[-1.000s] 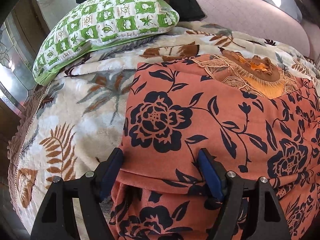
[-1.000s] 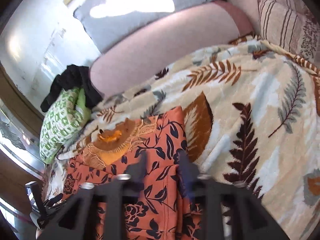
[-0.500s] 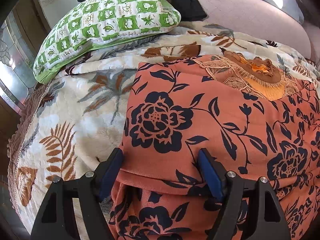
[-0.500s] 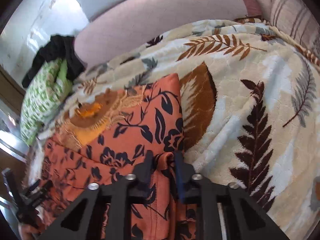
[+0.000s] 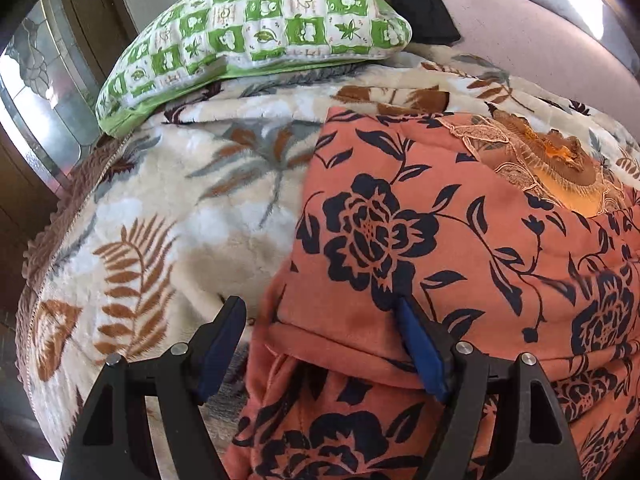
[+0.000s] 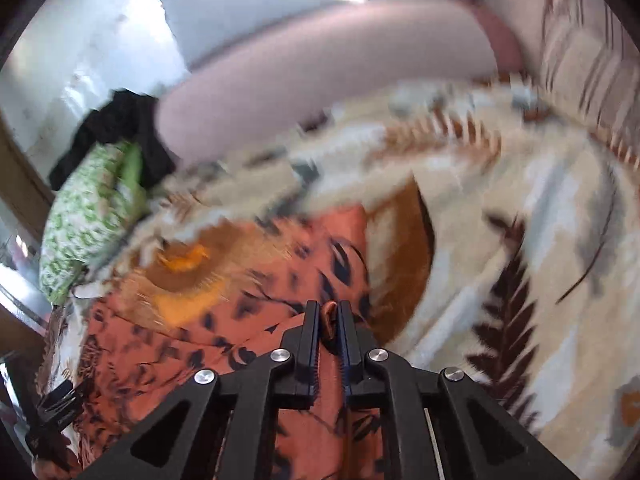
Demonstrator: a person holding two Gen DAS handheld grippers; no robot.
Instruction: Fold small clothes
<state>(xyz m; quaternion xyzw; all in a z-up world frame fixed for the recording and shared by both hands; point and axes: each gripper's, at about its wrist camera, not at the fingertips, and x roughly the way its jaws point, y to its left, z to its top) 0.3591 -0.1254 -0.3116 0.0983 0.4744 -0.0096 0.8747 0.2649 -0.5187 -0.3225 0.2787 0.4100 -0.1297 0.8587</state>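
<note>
An orange garment (image 5: 420, 240) with dark blue flowers and an embroidered neckline (image 5: 560, 168) lies partly folded on a leaf-print blanket (image 5: 160, 220). My left gripper (image 5: 318, 308) stands open at the garment's near left corner. One pad rests on the blanket, the other on the fabric, and the folded edge lies loosely between them. In the blurred right wrist view, my right gripper (image 6: 329, 320) is closing the last bit, its jaws pinching a small fold at the orange garment's (image 6: 248, 320) right edge. The left gripper (image 6: 52, 412) shows at the lower left there.
A green checked pillow (image 5: 248, 28) with a black garment (image 5: 420, 12) behind it sits at the bed's far left. A pink bolster (image 6: 320, 80) runs along the back and a striped cushion (image 6: 592, 60) stands far right. Bare blanket (image 6: 520, 240) spreads right of the garment.
My right gripper came down onto the garment's right edge and went from open to shut on a fold. The garment's left edge slid slightly right. The left gripper stayed put and open.
</note>
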